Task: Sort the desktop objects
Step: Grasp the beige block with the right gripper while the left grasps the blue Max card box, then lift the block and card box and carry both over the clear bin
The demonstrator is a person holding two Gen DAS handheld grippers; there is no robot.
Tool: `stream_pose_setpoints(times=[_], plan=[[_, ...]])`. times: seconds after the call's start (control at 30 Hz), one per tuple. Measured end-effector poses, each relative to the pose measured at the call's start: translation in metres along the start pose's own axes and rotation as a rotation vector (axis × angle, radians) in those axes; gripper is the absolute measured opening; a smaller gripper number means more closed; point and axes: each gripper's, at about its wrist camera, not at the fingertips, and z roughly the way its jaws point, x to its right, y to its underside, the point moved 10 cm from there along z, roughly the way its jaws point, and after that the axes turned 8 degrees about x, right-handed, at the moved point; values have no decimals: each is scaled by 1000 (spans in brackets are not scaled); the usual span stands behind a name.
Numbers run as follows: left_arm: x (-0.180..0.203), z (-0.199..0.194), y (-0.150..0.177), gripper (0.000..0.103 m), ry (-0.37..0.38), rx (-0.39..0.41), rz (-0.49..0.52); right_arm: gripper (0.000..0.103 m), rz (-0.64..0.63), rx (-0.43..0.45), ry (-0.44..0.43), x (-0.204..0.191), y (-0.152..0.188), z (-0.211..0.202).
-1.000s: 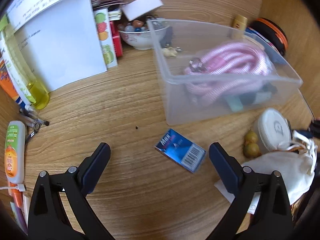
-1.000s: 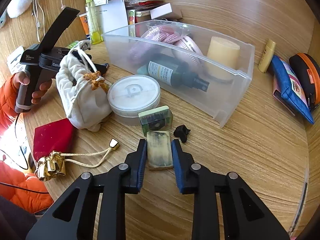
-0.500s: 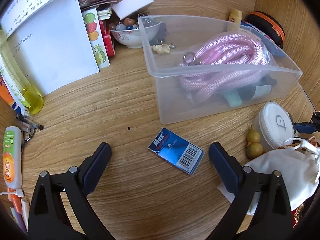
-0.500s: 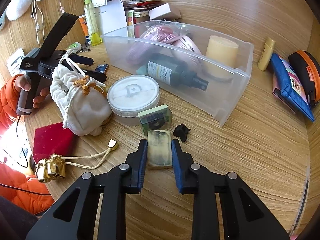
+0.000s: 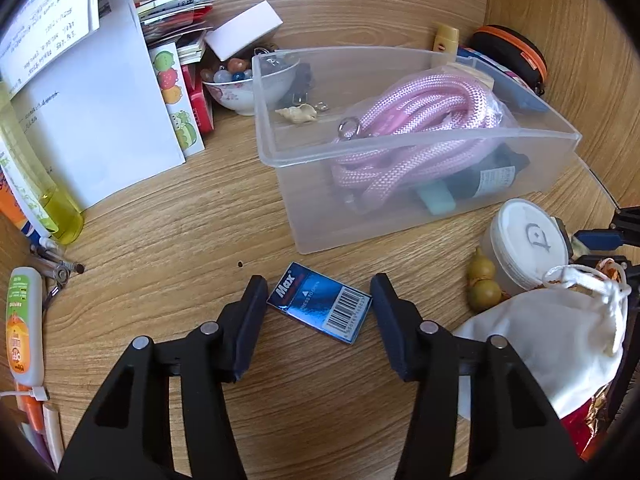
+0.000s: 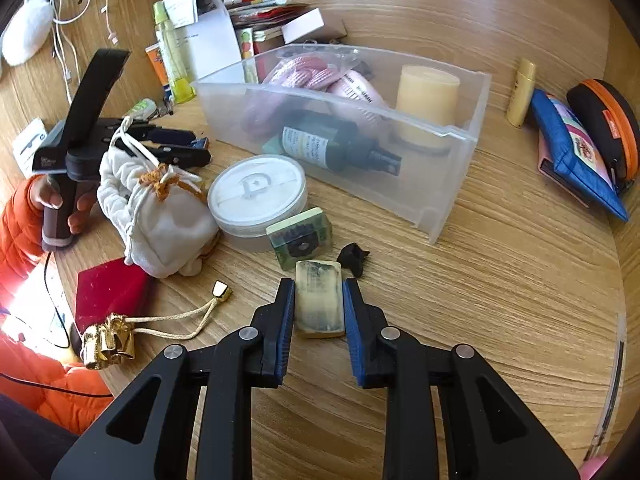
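With jaws apart around blue staple box (image 5: 319, 304) under left gripper (image 5: 318, 295), and right gripper (image 6: 318, 298) flanking yellowish block (image 6: 319, 304), close, lift into far clear bin (image 5: 472, 136).

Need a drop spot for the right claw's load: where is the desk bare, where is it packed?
Bare wood runs from the clear bin to the blue pouch, and lies left of the blue box toward the yellow bottle. It is crowded around the white jar and cloth bag.
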Motion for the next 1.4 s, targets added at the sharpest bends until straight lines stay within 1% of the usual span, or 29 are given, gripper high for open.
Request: stream_pose_setpoints(times=[0.13,0.3,0.57,0.8,1.0,1.1,1.2,1.4], plan=[[-3,-5,3,53,-9,3,-18,22,3,24,3,-1,-3,-7],[-6,-14,5,52,-6,29,-57,22,12,48,10,2,-6,-12],[-16,-36,3,53,-19,94,-110,22,30,87,17,6,-16,-26],[-22,-56,-16,53,-15,167,-134,22,39,134,46,13,-32,-38],[-22,-70,-30,53,-24,212,-121,22,39,186,90,26,-47,-56],[-23,-74,-39,53,-16,236,-120,22,42,211,115,35,-55,-64],[-20,-77,-50,53,-14,255,-103,22,41,230,144,44,-62,-70],[-13,-77,-72,53,2,284,-68,22,44,244,159,53,-74,-71]])
